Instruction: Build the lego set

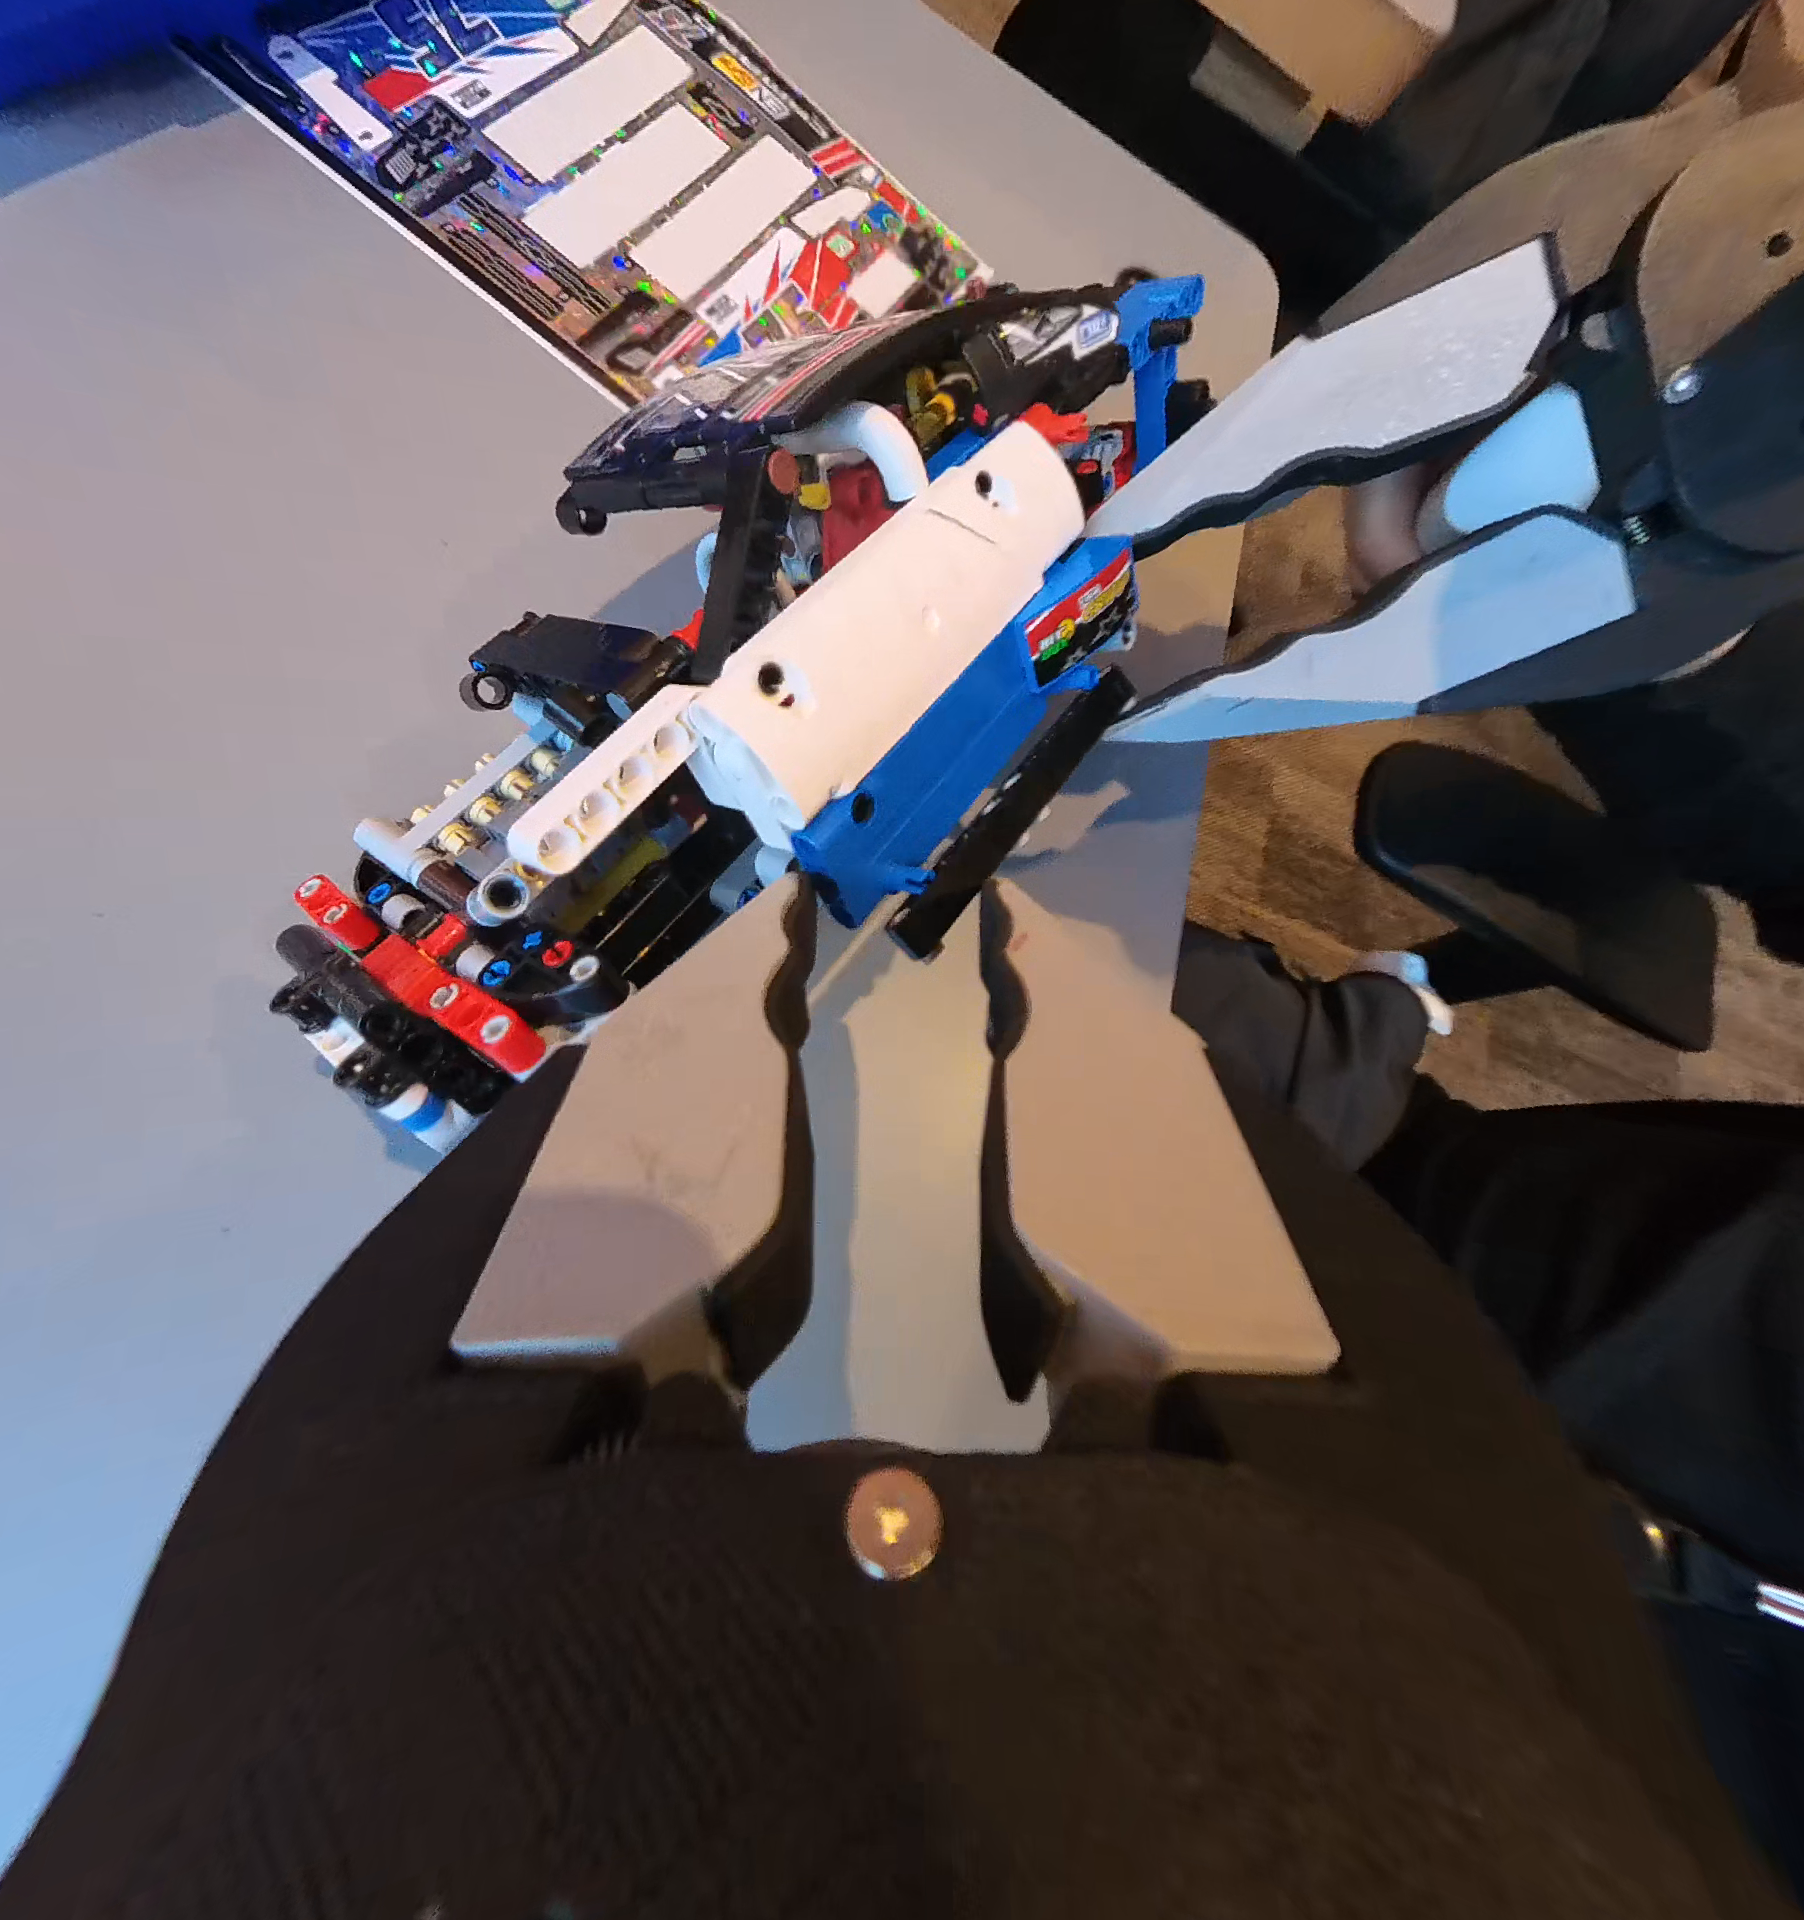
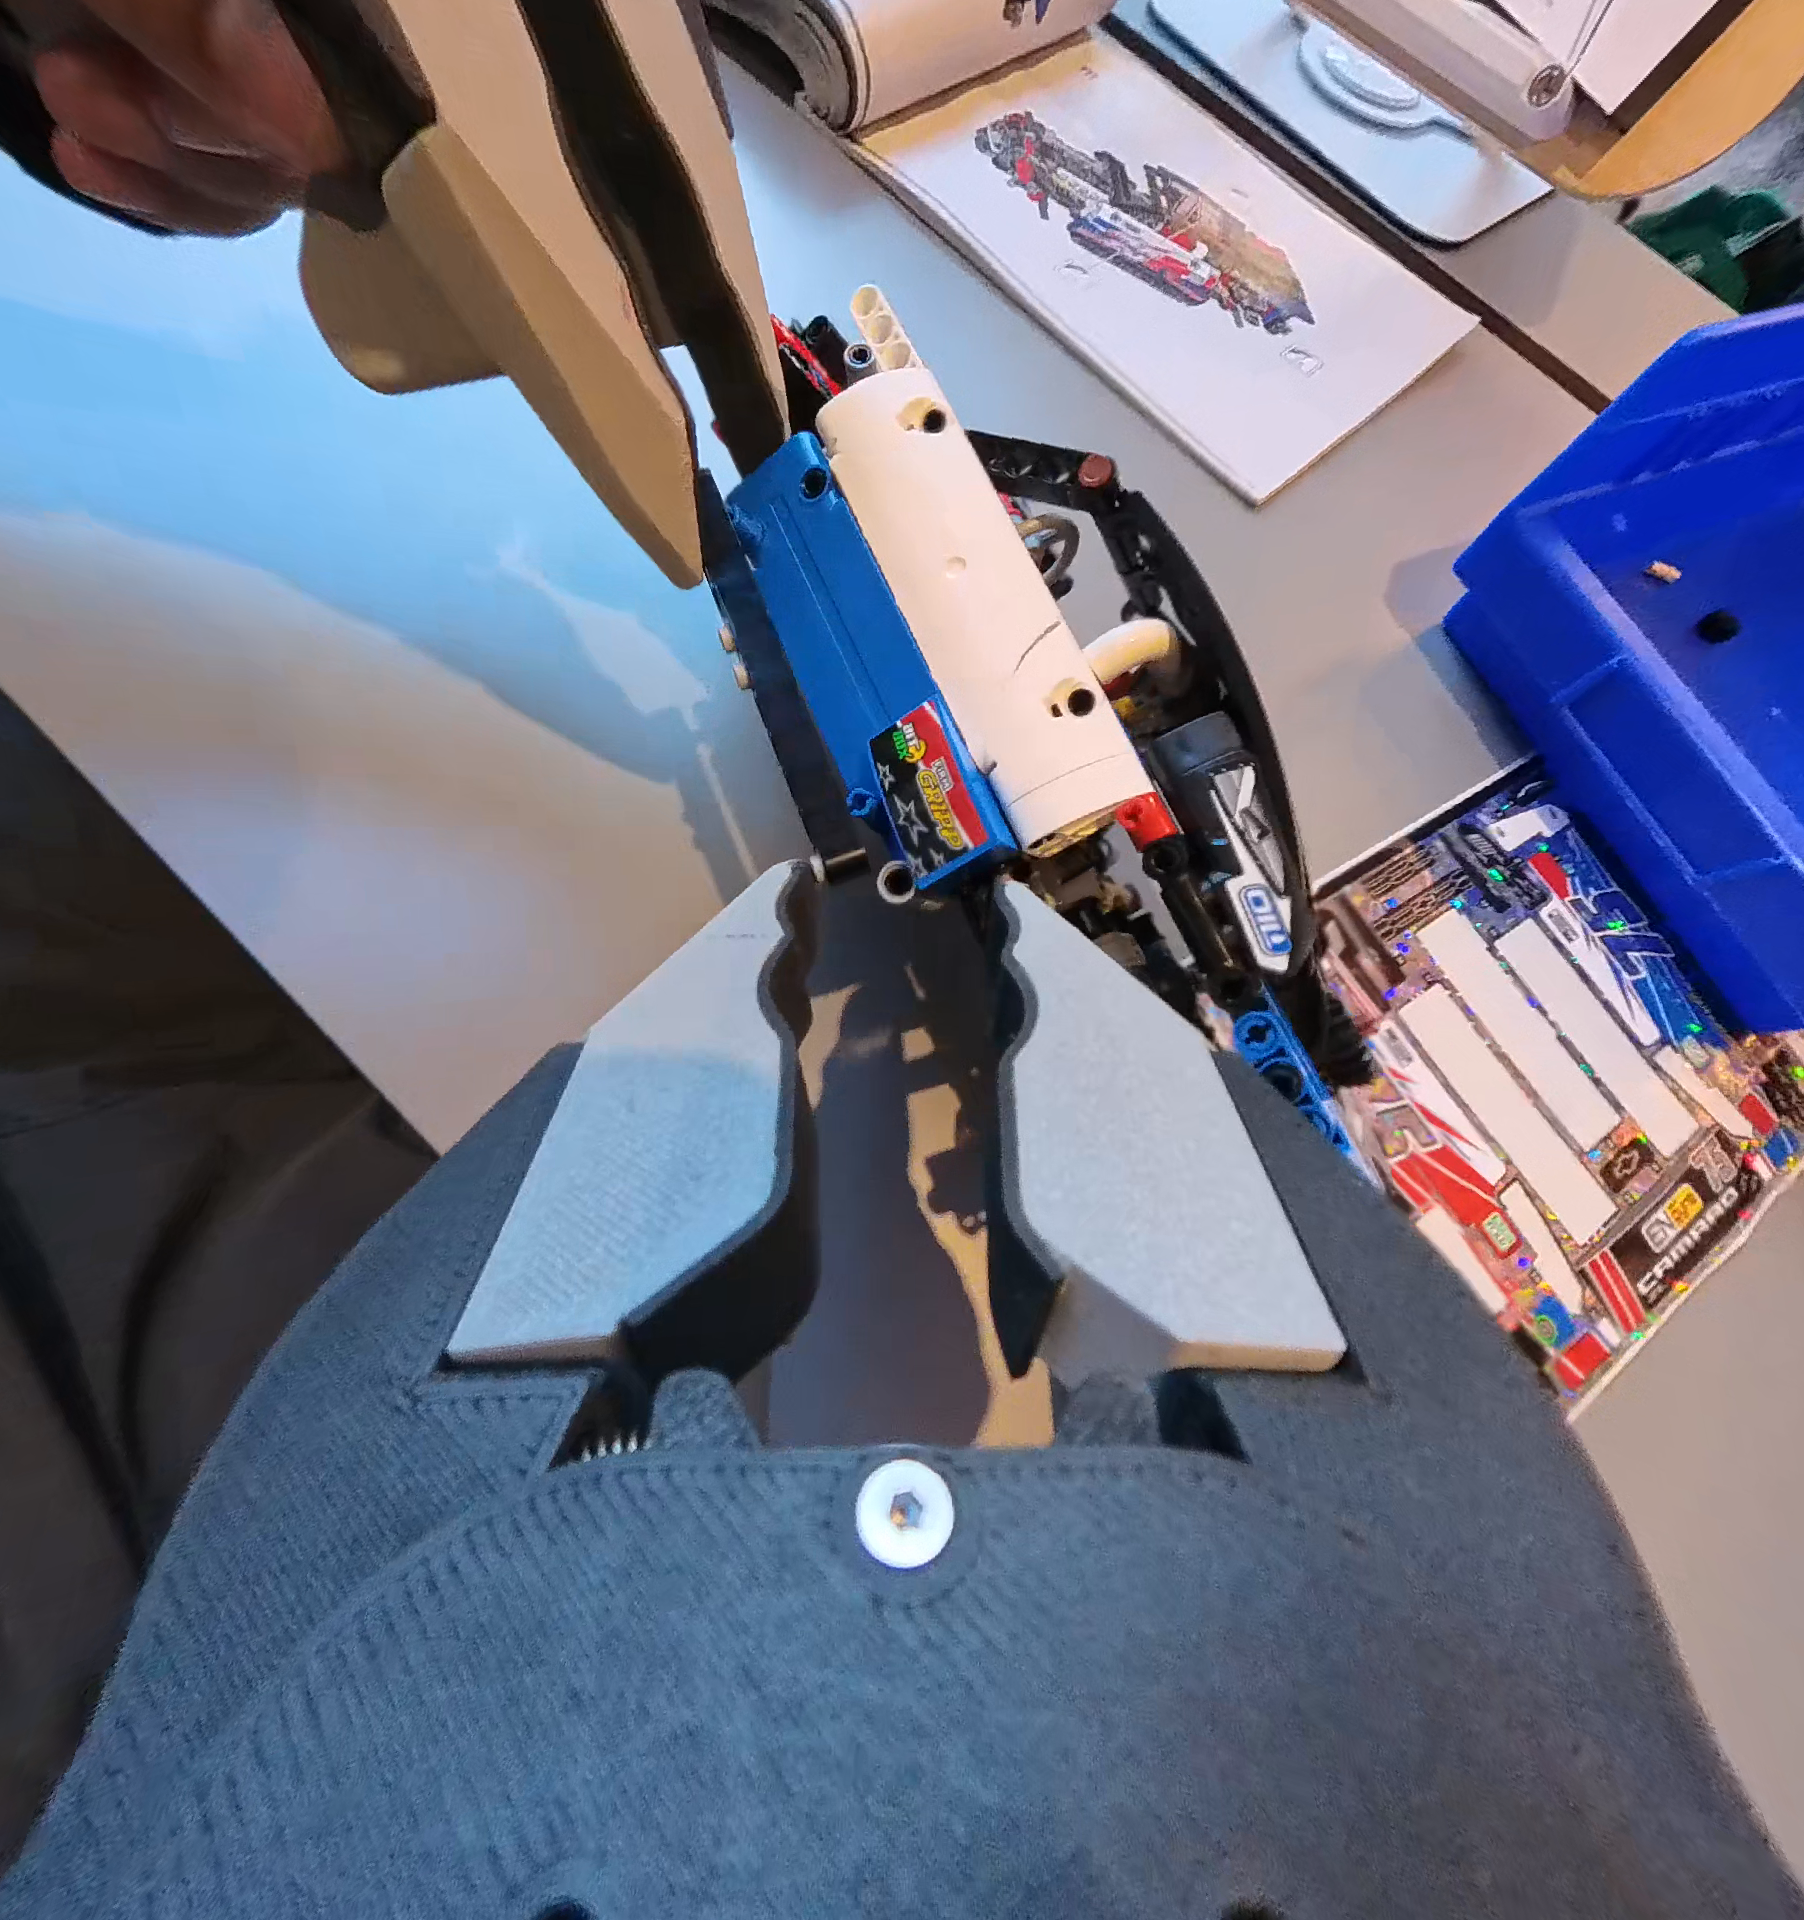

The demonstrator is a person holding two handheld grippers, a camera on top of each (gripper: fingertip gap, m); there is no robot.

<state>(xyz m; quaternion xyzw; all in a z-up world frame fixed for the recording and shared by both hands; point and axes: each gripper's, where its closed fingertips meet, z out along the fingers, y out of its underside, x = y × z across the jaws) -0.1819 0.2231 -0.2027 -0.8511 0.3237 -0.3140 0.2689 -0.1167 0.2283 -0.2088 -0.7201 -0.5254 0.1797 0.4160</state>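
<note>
This looks like an office or a lab workroom. A pale grey desk [image 1: 150,520] with a rounded corner stands on brownish carpet [image 1: 1293,831], and a black chair armrest [image 1: 1532,883] shows at the right. At the far side in the right wrist view a flat silver monitor base [image 2: 1397,125] rests on the desk. A blue parts bin [image 2: 1687,623] sits to the right, with a sticker sheet [image 2: 1563,1091] beside it and an open instruction booklet [image 2: 1168,281] further off
</note>
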